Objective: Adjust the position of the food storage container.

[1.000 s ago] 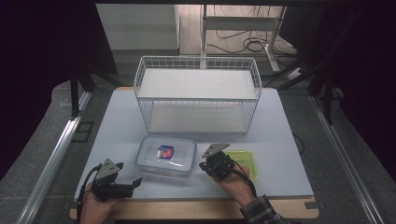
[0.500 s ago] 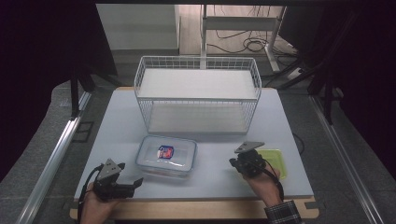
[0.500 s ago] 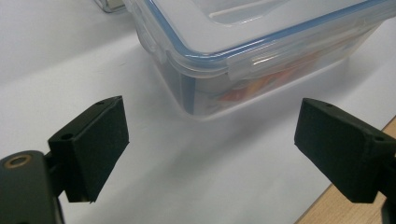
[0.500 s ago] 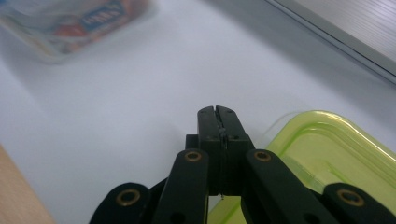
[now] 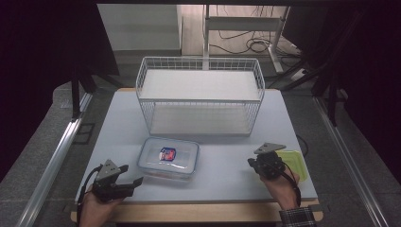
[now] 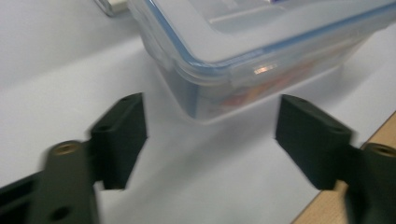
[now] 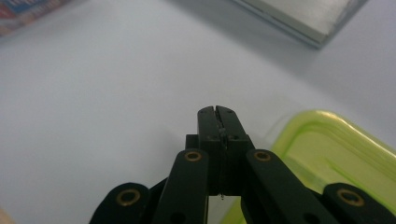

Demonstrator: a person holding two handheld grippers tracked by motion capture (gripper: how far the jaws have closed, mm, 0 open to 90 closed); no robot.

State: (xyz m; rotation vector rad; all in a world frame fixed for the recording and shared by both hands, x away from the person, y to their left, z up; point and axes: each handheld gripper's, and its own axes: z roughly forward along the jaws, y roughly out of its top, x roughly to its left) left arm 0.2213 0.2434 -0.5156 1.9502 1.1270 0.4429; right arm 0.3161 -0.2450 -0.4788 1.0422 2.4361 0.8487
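Two sets of tongs work at the near edge of the white desk. At the left, the left tongs point toward the clear rectangular plastic container with a blue-sealed snap lid, which sits on the desk just in front of the white wire basket. In the left gripper view these tongs stand released: the two black jaws have just been closing, yet they remain apart, with the near corner of the container ahead of them and nothing pressed between the pads.

At the right, the right tongs are clenched with nothing between them; the right gripper view shows the jaws shut flat together above the desk. Just beside them lies the yellow-green translucent plastic lid or tray, apart from the jaws.

Judged step: approach of the left tongs to the container, grip not yet made. The next move calls for advancing the left tongs until the jaws straddle the container's corner or lid edge, then closing firmly. The smooth wall may slip, so a square bite is advised.
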